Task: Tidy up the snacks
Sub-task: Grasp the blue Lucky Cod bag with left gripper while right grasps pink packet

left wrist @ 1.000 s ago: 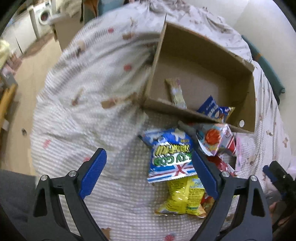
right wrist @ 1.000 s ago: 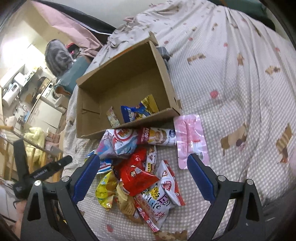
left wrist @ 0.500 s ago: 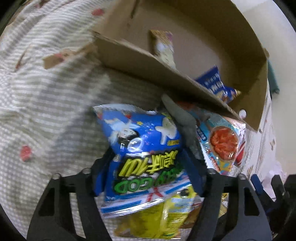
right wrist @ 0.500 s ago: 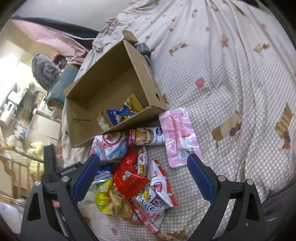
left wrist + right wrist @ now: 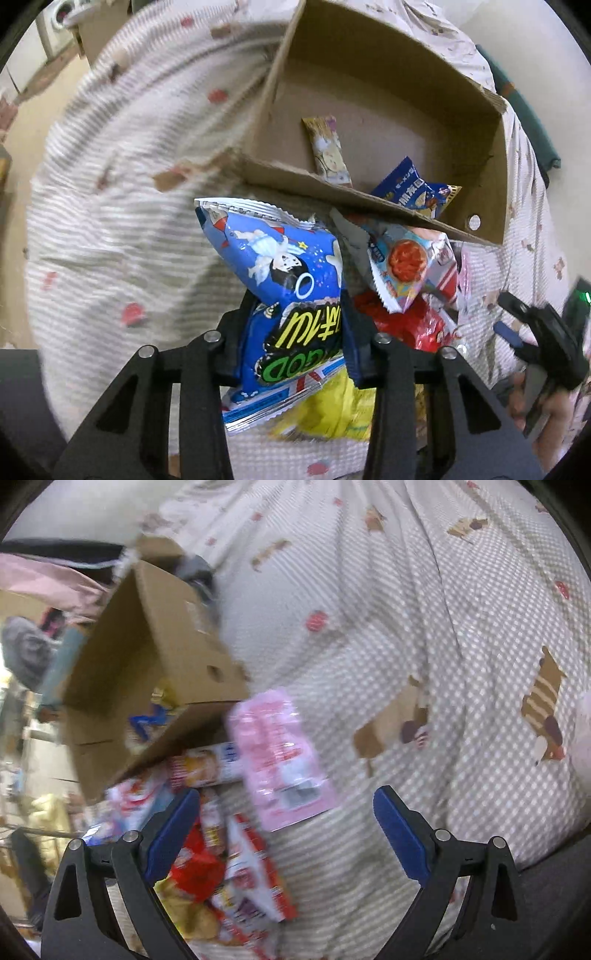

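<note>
Blue foil bag [image 5: 291, 295] sits clamped in my left gripper [image 5: 295, 332], jaws pinched on its lower half, crimped top edge sticking out ahead. Landmark is the cardboard box [image 5: 369, 74]: its near wall is straight ahead of the bag, just beyond the crimped edge, opening facing up. Bag's long axis runs roughly along my fingers, pointing at that near wall, so I judge the move is lift over the wall, then drop inside. Already in the box: a small wafer packet [image 5: 327, 147] and a blue packet [image 5: 417, 190] by the near wall. A white-and-orange bag [image 5: 402, 269] leans against the box's outside; a yellow bag [image 5: 332, 410] lies under the one I hold.

Right wrist view, blurred: my right gripper [image 5: 286, 834] is wide open, holding nothing. A pink packet [image 5: 284, 764] lies on the bed [image 5: 424, 646] just ahead between the fingers, touching the box's [image 5: 147, 646] near corner, long axis pointing toward that corner. Left is nearer to a drop-off; right is nearest the pink one.
</note>
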### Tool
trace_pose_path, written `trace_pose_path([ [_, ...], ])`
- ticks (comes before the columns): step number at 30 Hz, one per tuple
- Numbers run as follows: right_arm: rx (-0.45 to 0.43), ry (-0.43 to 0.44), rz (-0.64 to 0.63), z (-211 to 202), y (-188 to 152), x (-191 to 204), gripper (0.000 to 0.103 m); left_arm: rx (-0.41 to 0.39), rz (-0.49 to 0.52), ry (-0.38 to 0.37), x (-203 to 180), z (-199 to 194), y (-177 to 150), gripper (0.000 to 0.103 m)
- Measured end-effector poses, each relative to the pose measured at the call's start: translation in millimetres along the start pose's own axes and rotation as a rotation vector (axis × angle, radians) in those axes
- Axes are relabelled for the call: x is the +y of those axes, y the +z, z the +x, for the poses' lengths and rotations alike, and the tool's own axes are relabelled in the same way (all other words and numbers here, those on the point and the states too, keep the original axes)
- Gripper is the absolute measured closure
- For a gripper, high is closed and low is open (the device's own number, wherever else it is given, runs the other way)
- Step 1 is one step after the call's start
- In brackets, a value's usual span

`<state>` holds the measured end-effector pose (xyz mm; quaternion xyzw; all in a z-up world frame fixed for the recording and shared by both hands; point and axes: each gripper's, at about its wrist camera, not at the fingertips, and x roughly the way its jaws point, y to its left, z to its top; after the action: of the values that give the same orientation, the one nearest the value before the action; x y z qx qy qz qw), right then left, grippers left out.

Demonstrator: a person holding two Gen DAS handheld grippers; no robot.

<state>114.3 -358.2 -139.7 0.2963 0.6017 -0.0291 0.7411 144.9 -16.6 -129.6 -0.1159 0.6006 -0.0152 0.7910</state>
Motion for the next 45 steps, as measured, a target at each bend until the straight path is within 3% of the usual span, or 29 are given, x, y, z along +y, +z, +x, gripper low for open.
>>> trace_pose_path([
  [3,0.077,0.029,-0.017,18.6,10.7,2.9,0.010,-0.023,0.055,0.037,-2.1,-15.4,0.2,0.067],
  [5,0.107,0.014,-0.052,29.0,17.5,8.2,0.022,-0.032,0.089,0.051,-0.3,-22.4,-2.2,0.067],
  [8,0.127,-0.003,-0.081,43.6,26.9,14.2,0.028,-0.045,0.106,0.066,10.0,-30.6,-6.8,0.067],
  [11,0.161,-0.019,-0.117,57.4,29.1,20.1,0.029,-0.063,0.100,0.086,20.5,-30.9,-6.5,0.067],
  [19,0.157,-0.117,-0.250,72.3,16.2,41.1,0.029,-0.079,0.083,0.080,20.5,-23.5,-7.0,0.067],
  [22,0.147,-0.183,-0.318,77.0,10.6,51.3,0.041,-0.080,0.086,0.071,18.1,-23.2,-9.7,0.067],
  [24,0.137,-0.187,-0.331,76.5,7.5,56.3,0.042,-0.083,0.085,0.072,18.6,-23.7,-10.0,0.067],
  [25,0.132,-0.187,-0.333,75.2,6.8,57.9,0.044,-0.085,0.084,0.074,18.7,-24.2,-9.9,0.067],
  [26,0.129,-0.185,-0.334,72.7,4.8,58.7,0.055,-0.086,0.083,0.075,18.8,-24.3,-9.9,0.067],
  [29,0.110,-0.159,-0.317,54.2,-6.1,63.2,0.069,-0.090,0.070,0.083,21.2,-25.2,-9.6,0.067],
  [35,0.060,-0.115,-0.292,19.6,-14.7,59.1,0.084,-0.097,0.066,0.085,21.6,-26.5,-10.2,0.067],
  [41,-0.056,-0.029,-0.158,-31.0,-17.0,36.4,0.085,-0.102,0.056,0.106,26.0,-26.9,-10.3,0.067],
  [45,-0.135,0.002,-0.143,-57.0,-16.9,26.9,0.085,-0.110,0.036,0.104,29.6,-29.2,-8.4,0.067],
])
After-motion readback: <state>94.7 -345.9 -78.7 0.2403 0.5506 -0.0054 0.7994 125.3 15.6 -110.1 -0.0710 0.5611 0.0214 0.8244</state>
